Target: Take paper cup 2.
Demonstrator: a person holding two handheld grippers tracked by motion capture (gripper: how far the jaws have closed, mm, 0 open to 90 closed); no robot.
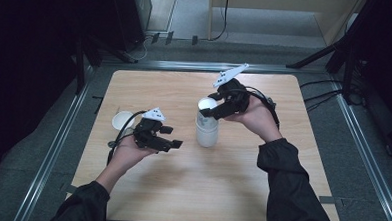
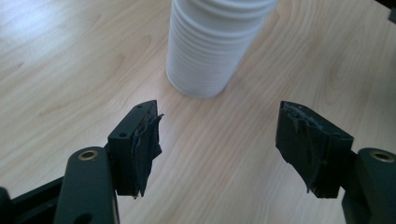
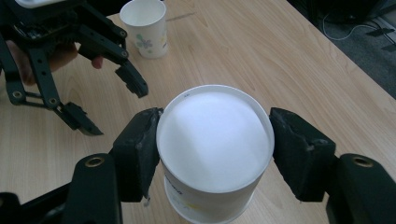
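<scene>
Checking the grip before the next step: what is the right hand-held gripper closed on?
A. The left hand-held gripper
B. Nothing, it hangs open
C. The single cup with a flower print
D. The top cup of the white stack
D: the right hand-held gripper has its pads pressed on both sides of the top cup of the stack.

a light wooden desk (image 1: 205, 191) stands on grey carpet floor (image 1: 333, 126), framed by metal rails (image 1: 52, 149). black cables (image 1: 325, 93) trail at the right. dark equipment (image 1: 128, 12) and a pale wooden cabinet (image 1: 288, 14) stand behind.

White cup stack (image 1: 207, 126) (black claws), floral cup (image 3: 144, 28).
</scene>
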